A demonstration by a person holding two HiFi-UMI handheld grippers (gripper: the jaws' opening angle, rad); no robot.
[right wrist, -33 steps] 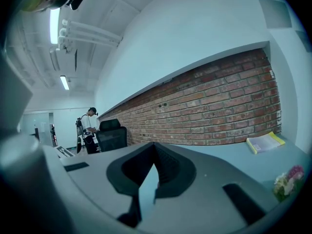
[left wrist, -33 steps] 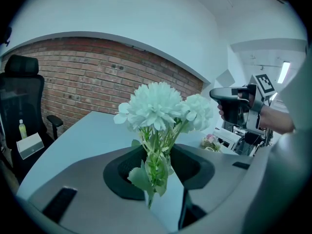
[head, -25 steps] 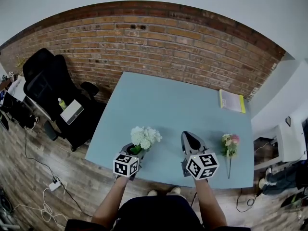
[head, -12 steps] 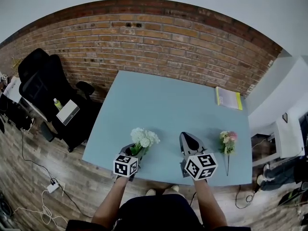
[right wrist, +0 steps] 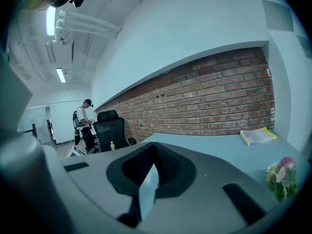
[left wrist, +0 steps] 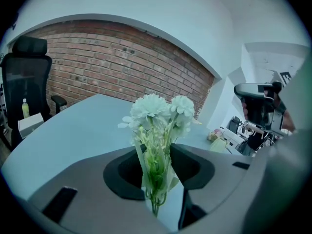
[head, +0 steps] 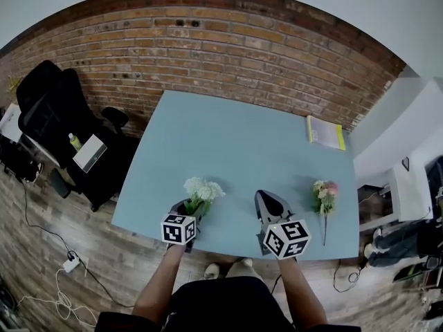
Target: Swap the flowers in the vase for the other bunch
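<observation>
The print on the yellow book at the far right of the bench is too small to read. The left tool grips the white flowers by their stems at the bench's near-left edge. They stand upright, heads up, with their lower ends hidden between its jaws. The right tool is closed on nothing. The pink bunch lies flat at the near right, heads far, stem pointing near.

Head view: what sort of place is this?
Probably an office or studio workspace: a brick wall, a black office chair beside a large blue-grey table, and a yellow-edged book on it.
</observation>
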